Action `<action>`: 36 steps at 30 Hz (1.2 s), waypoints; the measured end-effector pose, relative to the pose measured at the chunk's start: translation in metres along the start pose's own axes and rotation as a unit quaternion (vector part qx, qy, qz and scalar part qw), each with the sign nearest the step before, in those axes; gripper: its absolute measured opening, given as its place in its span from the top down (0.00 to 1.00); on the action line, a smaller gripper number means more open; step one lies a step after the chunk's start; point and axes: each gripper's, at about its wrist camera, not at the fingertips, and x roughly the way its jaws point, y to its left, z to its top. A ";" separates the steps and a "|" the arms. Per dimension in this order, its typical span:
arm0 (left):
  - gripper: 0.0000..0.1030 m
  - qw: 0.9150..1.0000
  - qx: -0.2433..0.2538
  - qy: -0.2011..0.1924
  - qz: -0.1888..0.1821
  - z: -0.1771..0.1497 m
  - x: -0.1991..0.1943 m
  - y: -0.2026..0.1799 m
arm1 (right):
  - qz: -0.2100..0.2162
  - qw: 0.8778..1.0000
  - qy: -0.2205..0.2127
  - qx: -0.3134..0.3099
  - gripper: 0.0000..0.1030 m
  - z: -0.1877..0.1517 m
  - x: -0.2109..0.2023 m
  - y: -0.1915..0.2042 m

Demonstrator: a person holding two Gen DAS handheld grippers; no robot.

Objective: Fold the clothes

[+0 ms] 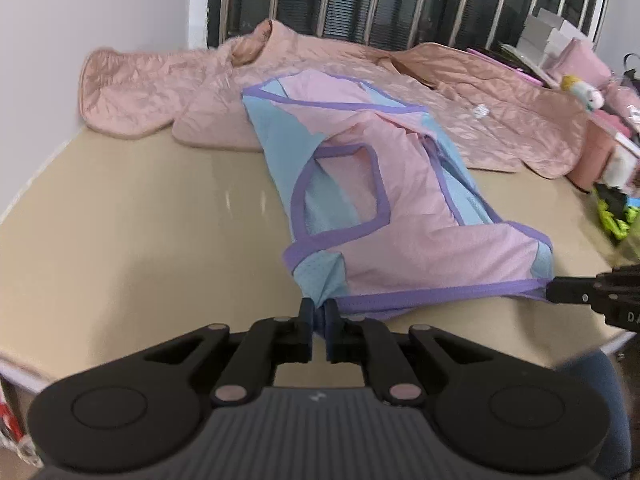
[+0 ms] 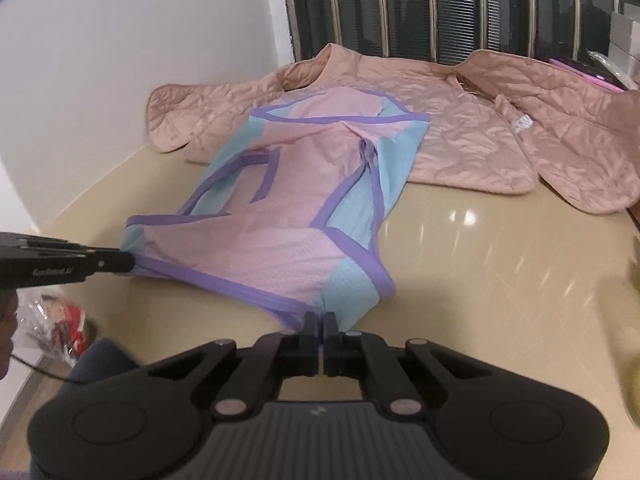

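Left wrist view: left gripper (image 1: pixel 319 312) and right gripper (image 2: pixel 320 322) clenched on mesh jersey (image 1: pixel 400 200) hem corners ahead; uneven pull risking slippage, skew.

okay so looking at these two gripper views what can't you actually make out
- Far end of the pink, blue and purple mesh top: overlaps the quilted pink satin jacket, so where its edge ends is unclear in both views.
- Clutter at the beige table's right edge: left wrist view, blurred and cropped.
- Fabric inside the left gripper and right gripper: hidden by the shut fingers.
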 end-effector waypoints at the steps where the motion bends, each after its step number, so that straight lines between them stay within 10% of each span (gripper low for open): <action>1: 0.59 1.000 -0.009 -0.005 -0.006 0.004 -0.004 0.004 | -0.004 1.000 -0.003 0.002 0.98 -0.005 -0.008 0.002; 9: 0.55 0.995 -0.076 -0.046 -0.049 0.039 -0.035 0.036 | 0.000 0.997 -0.080 0.007 0.76 0.010 -0.049 -0.009; 20: 0.64 0.990 0.101 0.004 0.100 0.078 0.091 -0.031 | -0.081 0.994 -0.049 -0.062 0.87 0.084 0.096 -0.015; 23: 0.72 0.992 0.082 -0.001 0.100 0.078 0.093 -0.020 | -0.100 0.993 -0.033 -0.052 0.87 0.083 0.112 -0.019; 25: 0.97 0.992 0.068 -0.003 0.105 0.078 0.091 -0.012 | -0.095 0.994 -0.041 -0.042 0.89 0.081 0.112 -0.022; 26: 0.98 0.993 0.048 -0.008 0.110 0.079 0.089 -0.005 | -0.096 0.994 -0.042 -0.027 1.00 0.081 0.111 -0.026; 36: 0.80 0.985 -0.151 -0.036 0.077 0.069 0.065 0.069 | -0.092 0.983 -0.071 0.144 0.98 0.069 0.079 -0.079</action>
